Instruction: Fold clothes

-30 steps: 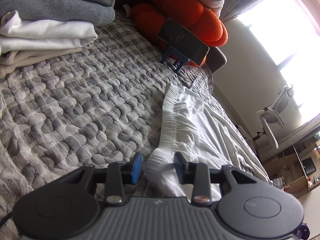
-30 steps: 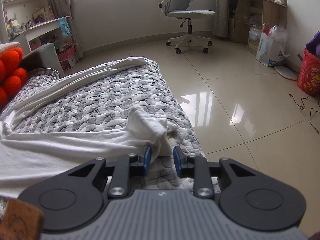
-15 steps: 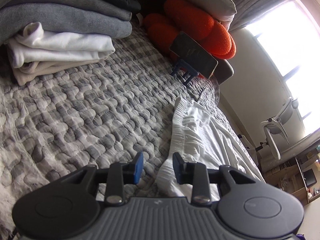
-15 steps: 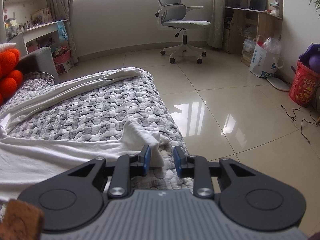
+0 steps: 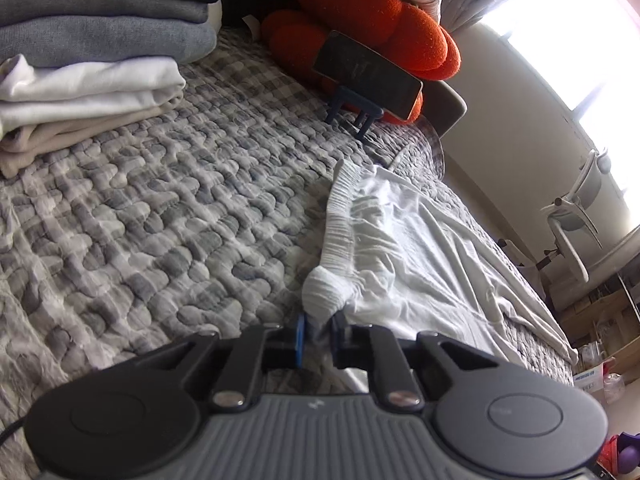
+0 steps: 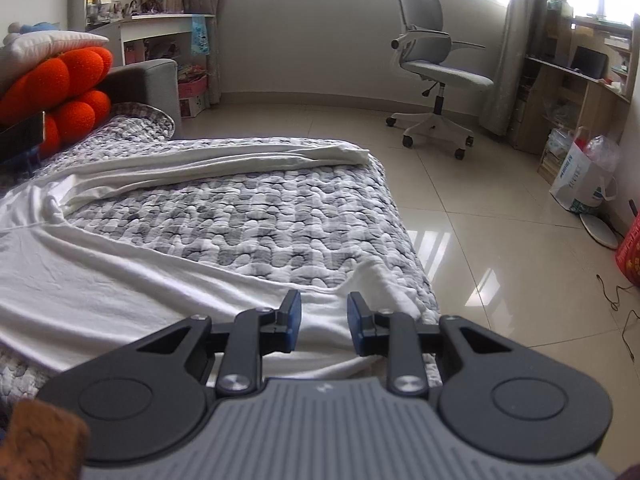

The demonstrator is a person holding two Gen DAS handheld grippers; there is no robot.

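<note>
White trousers [image 5: 420, 248] lie spread on the grey quilted bed [image 5: 160, 220], elastic waistband [image 5: 340, 216] towards the folded pile. My left gripper [image 5: 318, 336] is at the waistband's near corner. Its jaws are closing and the bunched white corner is pinched between the blue pads. In the right wrist view the two legs run across the bed [image 6: 260, 216], one far [image 6: 240, 156] and one near [image 6: 160, 280]. My right gripper [image 6: 324, 320] hovers open just above the near leg's end by the bed edge, with nothing gripped.
A stack of folded clothes [image 5: 88, 60] sits at the back left. An orange cushion [image 5: 360, 12] and a phone on a blue stand [image 5: 368, 74] stand at the bed's head. Beyond the bed edge are tiled floor [image 6: 500, 240], an office chair [image 6: 436, 72] and a bag [image 6: 580, 176].
My left gripper, open beside the waistband half a second ago, has closed on its corner. My right gripper has shifted over the leg's end, which now lies flatter beneath it.
</note>
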